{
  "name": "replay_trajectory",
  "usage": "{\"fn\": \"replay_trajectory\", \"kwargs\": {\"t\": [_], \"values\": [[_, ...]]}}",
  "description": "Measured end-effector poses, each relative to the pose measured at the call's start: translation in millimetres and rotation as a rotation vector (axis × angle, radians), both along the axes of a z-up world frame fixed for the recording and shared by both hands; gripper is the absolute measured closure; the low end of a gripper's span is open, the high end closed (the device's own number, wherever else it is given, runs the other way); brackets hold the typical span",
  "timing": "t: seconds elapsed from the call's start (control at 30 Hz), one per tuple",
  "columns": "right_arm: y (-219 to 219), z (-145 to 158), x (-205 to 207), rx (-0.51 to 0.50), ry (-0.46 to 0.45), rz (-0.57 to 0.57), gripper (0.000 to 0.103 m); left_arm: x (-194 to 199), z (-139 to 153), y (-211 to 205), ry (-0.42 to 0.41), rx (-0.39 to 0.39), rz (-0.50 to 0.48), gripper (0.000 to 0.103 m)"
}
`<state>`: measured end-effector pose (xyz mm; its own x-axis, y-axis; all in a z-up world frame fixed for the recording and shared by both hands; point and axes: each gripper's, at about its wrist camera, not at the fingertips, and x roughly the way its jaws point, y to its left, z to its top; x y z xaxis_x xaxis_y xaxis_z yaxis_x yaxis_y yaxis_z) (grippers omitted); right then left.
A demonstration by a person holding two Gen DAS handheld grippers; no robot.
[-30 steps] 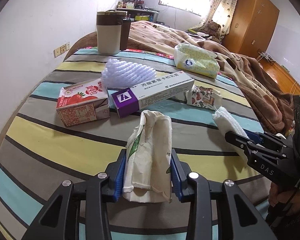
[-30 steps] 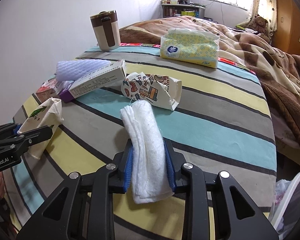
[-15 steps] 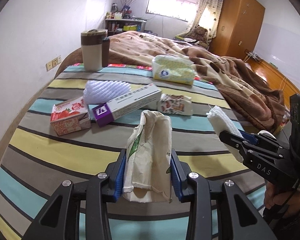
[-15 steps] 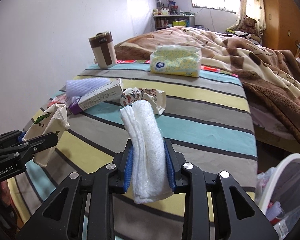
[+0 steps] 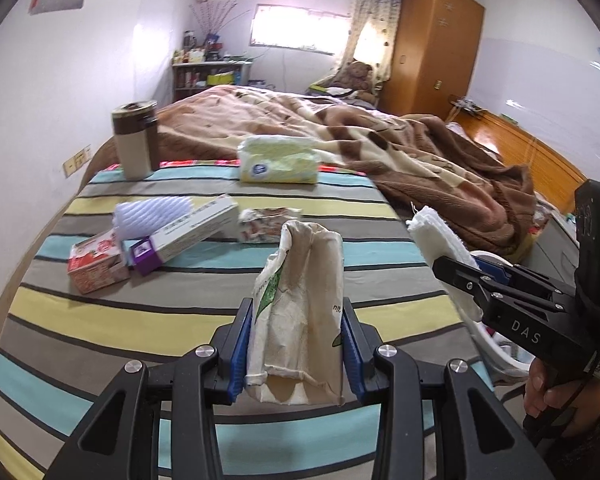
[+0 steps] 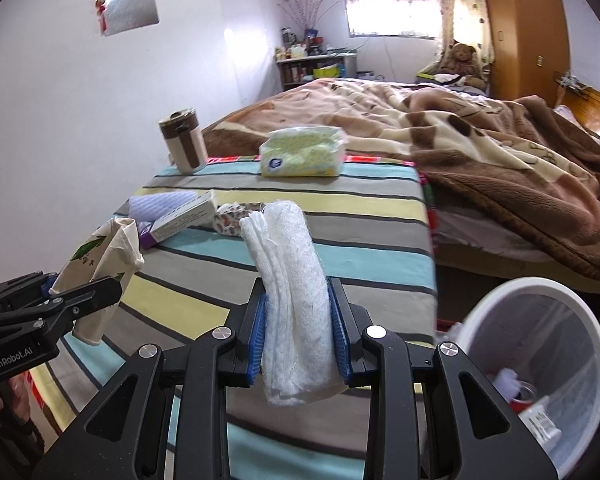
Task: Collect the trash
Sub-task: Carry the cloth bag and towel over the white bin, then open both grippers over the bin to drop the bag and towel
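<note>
Left wrist view. Left claw [image 5: 296, 354]: nearly closed, pads clamped on a crumpled paper bag [image 5: 300, 312], held upright. Since a second ago the claw has lifted and drawn back; the striped tabletop [image 5: 100, 320] now sits lower and farther.
Right claw [image 5: 466, 276], at right: gripping a white wad [image 5: 440, 248].
Left on the tabletop, far left: red carton [image 5: 96, 266], purple-ended box [image 5: 188, 236], ribbed foam [image 5: 152, 210], patterned carton [image 5: 266, 222]. Farther: tissue pack [image 5: 278, 160], mug [image 5: 134, 140].

Right wrist view. Right claw [image 6: 298, 340]: fully closed on the wad [image 6: 290, 296], also raised.
Bin [image 6: 540, 364]: near right, below the tabletop edge, already holding some rubbish; it has come well into view.
Left claw [image 6: 80, 294] with the bag [image 6: 104, 264], at left.

Judgement: both pieces are off the tabletop and in transit to the bin; release over it looks next. Four items remain to collect.
</note>
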<state>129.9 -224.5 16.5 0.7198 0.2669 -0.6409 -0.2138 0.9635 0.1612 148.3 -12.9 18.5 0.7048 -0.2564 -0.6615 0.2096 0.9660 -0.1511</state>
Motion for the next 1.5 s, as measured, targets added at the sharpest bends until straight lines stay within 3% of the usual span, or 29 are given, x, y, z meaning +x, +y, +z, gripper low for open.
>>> {"fn": "replay_trajectory", "kwargs": {"t": [0.8,1.5], "values": [[-94.7,10.4,-47.7,0.011,-0.037,-0.269,0.073,-19.5,21.1,-120.8,-0.055,0.006,-0.248,0.063],[-160.8,-16.1,-56.6,0.01,0.051,-0.461,0.073,-0.8,-6.8,-226.2,0.015,0.028,-0.429,0.061]]}}
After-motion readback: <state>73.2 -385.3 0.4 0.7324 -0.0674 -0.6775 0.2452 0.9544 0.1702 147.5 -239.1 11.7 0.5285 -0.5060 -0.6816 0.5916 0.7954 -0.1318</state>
